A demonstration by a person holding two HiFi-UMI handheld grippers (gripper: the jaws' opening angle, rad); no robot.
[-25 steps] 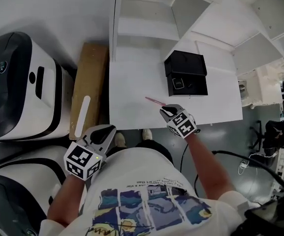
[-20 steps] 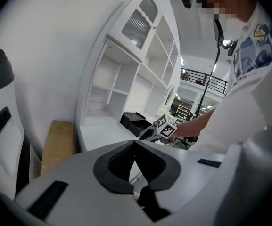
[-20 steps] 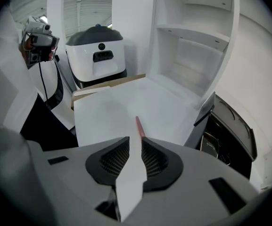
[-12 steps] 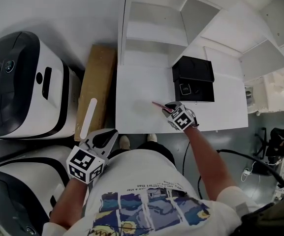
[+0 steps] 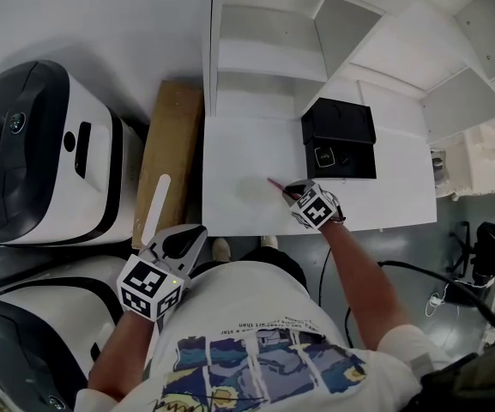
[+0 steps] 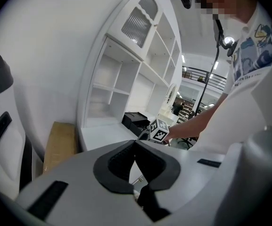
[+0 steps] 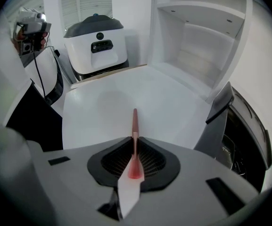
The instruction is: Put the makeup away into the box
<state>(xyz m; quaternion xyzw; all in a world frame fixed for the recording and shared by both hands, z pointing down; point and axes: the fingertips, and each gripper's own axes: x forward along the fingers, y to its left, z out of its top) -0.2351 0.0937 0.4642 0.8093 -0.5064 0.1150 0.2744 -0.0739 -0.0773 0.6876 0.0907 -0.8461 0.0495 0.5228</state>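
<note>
A thin pink makeup pencil [image 5: 274, 182] lies at the near part of the white table [image 5: 238, 144], its tip pointing away to the left. My right gripper [image 5: 288, 191] is low over the table, and its jaws have just been closing with the pencil [image 7: 135, 126] between them; they are shut on its near end. The open black box [image 5: 339, 136] stands just beyond, to the right, with small dark items inside; in the right gripper view the box [image 7: 239, 126] is at the right edge. My left gripper [image 5: 178, 239] hangs shut and empty off the table's left front, by my body.
A white shelf unit [image 5: 264, 33] rises at the back of the table. A brown board [image 5: 174, 144] with a white strip [image 5: 157, 204] stands left of the table. Two white-and-black machines [image 5: 41, 153] fill the far left. Cables lie on the floor at right.
My right gripper came down and left onto the pink pencil's near end and closed round it. The left gripper stayed put.
</note>
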